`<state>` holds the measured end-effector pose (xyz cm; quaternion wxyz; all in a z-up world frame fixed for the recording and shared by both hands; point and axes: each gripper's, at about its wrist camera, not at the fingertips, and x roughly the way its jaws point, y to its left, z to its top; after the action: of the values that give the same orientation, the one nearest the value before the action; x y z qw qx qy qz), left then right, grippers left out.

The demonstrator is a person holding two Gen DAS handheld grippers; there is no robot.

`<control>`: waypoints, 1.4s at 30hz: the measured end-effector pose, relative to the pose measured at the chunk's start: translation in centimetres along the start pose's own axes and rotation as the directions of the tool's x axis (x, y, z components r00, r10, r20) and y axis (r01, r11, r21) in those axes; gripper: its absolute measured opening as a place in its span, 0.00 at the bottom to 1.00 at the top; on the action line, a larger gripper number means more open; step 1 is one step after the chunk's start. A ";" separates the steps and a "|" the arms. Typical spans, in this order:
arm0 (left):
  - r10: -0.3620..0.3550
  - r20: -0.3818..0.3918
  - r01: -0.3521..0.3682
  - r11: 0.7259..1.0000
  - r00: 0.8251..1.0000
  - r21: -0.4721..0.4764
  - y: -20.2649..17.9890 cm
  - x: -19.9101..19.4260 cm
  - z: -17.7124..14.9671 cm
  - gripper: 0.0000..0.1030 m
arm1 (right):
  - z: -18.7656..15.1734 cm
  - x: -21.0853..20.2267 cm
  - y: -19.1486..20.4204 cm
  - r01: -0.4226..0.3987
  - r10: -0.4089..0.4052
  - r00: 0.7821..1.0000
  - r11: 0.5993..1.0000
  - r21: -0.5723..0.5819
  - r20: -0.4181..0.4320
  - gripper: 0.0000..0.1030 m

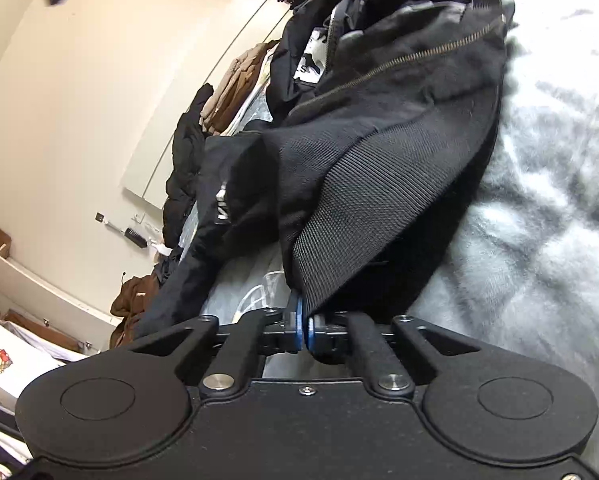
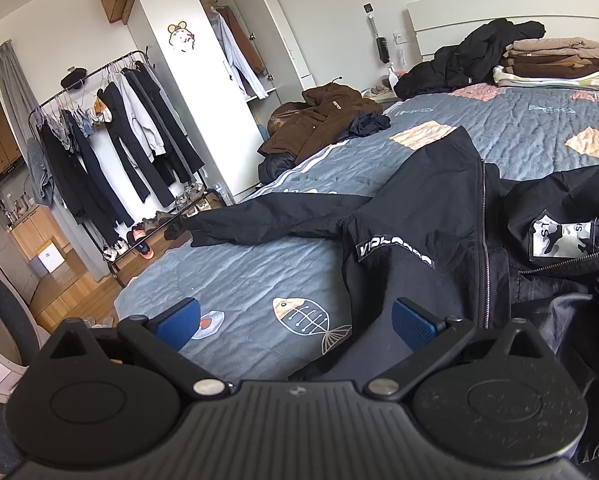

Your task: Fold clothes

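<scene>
On the bed (image 2: 259,280), across its grey quilt with the fish print, lies the black jacket (image 2: 439,220), spread open with its zip running down the middle and one sleeve (image 2: 267,222) stretched out toward the bed's edge. Left gripper (image 1: 304,326) is clamped tight on the jacket's ribbed hem (image 1: 359,216), blue pads pinched together with the fabric caught between them and the cloth bunched up above. Right gripper (image 2: 295,322) hangs over the near part of the jacket, its blue fingers (image 2: 413,322) spread wide apart and gripping nothing; one finger is over the quilt, the other over the black fabric. A white camouflage patch (image 2: 561,240) shows inside the jacket's open front, and white lettering runs across the chest panel.

Behind the jacket, at the far side of the bed, sits a stack of folded clothes (image 2: 555,62) in brown and beige, with a black puffy coat (image 2: 479,52) heaped just beside it. A brown jacket (image 2: 319,124) is piled at the bed's far edge. Beyond the bed, a white wardrobe (image 2: 203,92) stands with a door open, and a clothes rack (image 2: 111,132) full of dark garments is beside it.
</scene>
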<state>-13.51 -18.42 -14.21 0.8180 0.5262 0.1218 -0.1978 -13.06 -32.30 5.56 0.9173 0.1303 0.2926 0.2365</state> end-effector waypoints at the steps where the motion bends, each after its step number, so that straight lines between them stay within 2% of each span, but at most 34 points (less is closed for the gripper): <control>1: -0.002 0.002 0.002 1.000 1.000 -0.001 0.7 -0.8 0.0 0.02 | 0.0 -0.1 0.0 0.002 -0.002 1.000 1.000 -0.002 0.000 0.99; 7: -0.109 -0.043 0.108 0.994 0.993 -0.019 2.8 -5.5 0.4 0.02 | -0.1 0.2 -0.2 0.024 -0.026 0.999 0.999 -0.034 -0.038 0.99; 11: -0.156 -0.111 0.158 0.987 0.981 0.007 0.5 -5.6 0.1 0.03 | -0.6 1.2 0.3 0.060 -0.068 0.993 0.995 -0.082 -0.098 0.99; 15: -0.154 -0.134 0.153 0.988 0.979 -0.014 -0.2 -5.3 -0.4 0.08 | -1.0 1.9 0.7 0.074 -0.088 0.987 0.992 -0.103 -0.132 0.99; 18: -0.175 -0.123 0.171 0.984 0.977 -0.041 1.1 -6.8 -0.2 0.22 | -0.9 1.7 0.5 0.073 -0.087 0.988 0.991 -0.107 -0.127 0.99; 20: -0.204 -0.091 0.199 0.978 0.975 -0.067 2.0 -8.0 0.0 0.47 | -0.8 1.5 0.3 0.075 -0.087 0.989 0.992 -0.101 -0.118 0.99; 24: -0.245 -0.011 0.241 0.960 0.969 -0.145 3.8 -9.7 0.6 0.51 | -0.4 1.4 -0.4 0.093 -0.099 0.990 0.993 -0.070 -0.097 0.99; 27: -0.254 0.041 0.254 0.916 0.966 -0.311 6.3 -9.0 1.3 0.51 | -0.4 1.3 -0.6 0.106 -0.110 0.991 0.992 -0.063 -0.077 0.99; 31: -0.245 0.115 0.268 0.807 0.963 -0.527 9.8 -7.0 2.2 0.52 | -0.3 0.8 -1.0 0.125 -0.128 0.991 0.990 -0.067 -0.042 0.99; 32: -0.238 0.132 0.271 0.781 0.962 -0.563 10.4 -6.5 2.5 0.56 | -0.2 0.6 -1.2 0.133 -0.135 0.990 0.989 -0.062 -0.031 0.99; 33: -0.228 0.150 0.272 0.761 0.962 -0.589 11.0 -6.0 2.9 0.60 | -0.2 0.3 -1.4 0.142 -0.143 0.989 0.988 -0.057 -0.020 0.99; 35: -0.220 0.192 0.292 0.721 0.957 -0.628 11.9 -5.1 3.8 0.79 | 0.0 -0.1 -1.9 0.164 -0.164 0.986 0.986 -0.038 0.002 0.99; 37: -0.225 0.218 0.314 0.689 0.950 -0.654 12.5 -3.9 4.8 0.83 | 0.0 -0.4 -2.4 0.184 -0.184 0.983 0.983 -0.018 0.019 0.99; 40: -0.221 0.224 0.315 0.664 0.949 -0.678 12.7 -1.3 6.4 0.83 | -0.1 -0.7 -3.3 0.223 -0.223 0.974 0.975 0.005 0.038 0.99; 42: -0.215 0.231 0.316 0.637 0.949 -0.704 12.8 0.2 7.1 0.83 | -0.2 -0.8 -4.0 0.254 -0.254 0.966 0.967 0.016 0.045 0.99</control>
<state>-7.59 -20.23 -0.97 0.9274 0.1172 0.2148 -0.2831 -12.36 -36.10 4.29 0.9459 0.1018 0.2867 0.1126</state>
